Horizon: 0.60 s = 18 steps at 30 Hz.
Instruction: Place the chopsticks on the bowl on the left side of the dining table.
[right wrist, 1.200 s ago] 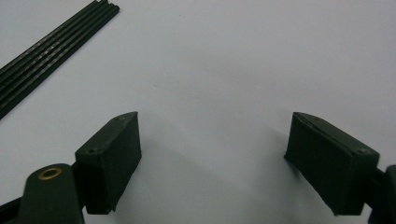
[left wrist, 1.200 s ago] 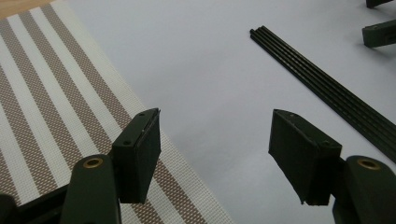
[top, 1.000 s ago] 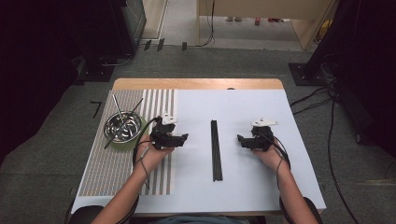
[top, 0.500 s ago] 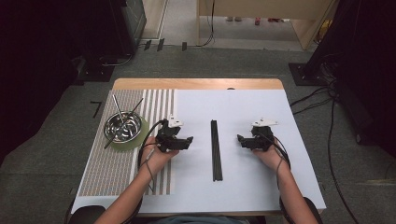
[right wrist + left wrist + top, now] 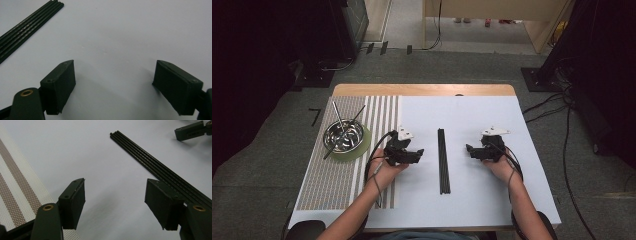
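Note:
A bundle of several thin black sticks [image 5: 442, 160] lies straight down the middle of the white mat [image 5: 472, 112]. My left gripper [image 5: 418, 153] hovers just left of the bundle, pointing toward it, and it is open with nothing between its fingers. In the left gripper view [image 5: 115, 192] the sticks [image 5: 160, 170] run past the right-hand jaw, apart from it. My right gripper [image 5: 469, 149] is open to the right of the bundle, facing it. The right gripper view [image 5: 113, 72] has bare mat between the jaws and the sticks [image 5: 27, 20] at the upper left.
A steel bowl [image 5: 343, 135] with thin metal rods leaning in it stands on a green round coaster [image 5: 364, 148] at the left, on a striped placemat [image 5: 337, 180]. The table's wooden far edge [image 5: 422, 90] shows beyond the mat. Dark floor and cables surround the table.
My left gripper has slid to the right, off the striped placemat and closer to the black sticks. The right gripper has kept still.

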Tool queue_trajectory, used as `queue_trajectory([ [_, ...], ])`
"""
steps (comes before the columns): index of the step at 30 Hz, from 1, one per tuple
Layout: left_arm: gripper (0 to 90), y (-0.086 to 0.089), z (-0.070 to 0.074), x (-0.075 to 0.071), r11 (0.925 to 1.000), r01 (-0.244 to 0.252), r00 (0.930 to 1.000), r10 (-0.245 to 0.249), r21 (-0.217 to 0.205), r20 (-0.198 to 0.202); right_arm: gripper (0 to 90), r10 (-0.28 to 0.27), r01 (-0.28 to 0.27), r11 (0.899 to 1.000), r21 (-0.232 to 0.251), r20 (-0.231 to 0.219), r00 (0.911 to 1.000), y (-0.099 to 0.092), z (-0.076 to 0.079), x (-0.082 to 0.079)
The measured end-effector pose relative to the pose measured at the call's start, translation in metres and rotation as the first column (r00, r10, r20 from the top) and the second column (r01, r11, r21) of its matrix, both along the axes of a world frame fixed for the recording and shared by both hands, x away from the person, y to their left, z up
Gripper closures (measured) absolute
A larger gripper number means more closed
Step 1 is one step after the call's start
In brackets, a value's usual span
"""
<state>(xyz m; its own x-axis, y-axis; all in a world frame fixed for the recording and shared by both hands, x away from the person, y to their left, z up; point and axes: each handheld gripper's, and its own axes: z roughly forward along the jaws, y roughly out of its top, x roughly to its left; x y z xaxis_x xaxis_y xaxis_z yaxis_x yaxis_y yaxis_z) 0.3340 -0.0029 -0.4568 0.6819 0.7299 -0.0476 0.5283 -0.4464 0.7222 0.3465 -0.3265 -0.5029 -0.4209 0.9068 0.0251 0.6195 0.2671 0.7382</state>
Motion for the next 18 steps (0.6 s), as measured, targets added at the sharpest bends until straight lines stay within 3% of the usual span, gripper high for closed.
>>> queue_trajectory([
  [18, 31.4, -0.022, -0.012, -0.011, 0.9991, 0.042, 0.9991, -0.042, 0.011, 0.007, 17.5, 0.001, -0.001, 1.0, -0.002, 0.0, 1.0, 0.0, 0.0, 0.0],
])
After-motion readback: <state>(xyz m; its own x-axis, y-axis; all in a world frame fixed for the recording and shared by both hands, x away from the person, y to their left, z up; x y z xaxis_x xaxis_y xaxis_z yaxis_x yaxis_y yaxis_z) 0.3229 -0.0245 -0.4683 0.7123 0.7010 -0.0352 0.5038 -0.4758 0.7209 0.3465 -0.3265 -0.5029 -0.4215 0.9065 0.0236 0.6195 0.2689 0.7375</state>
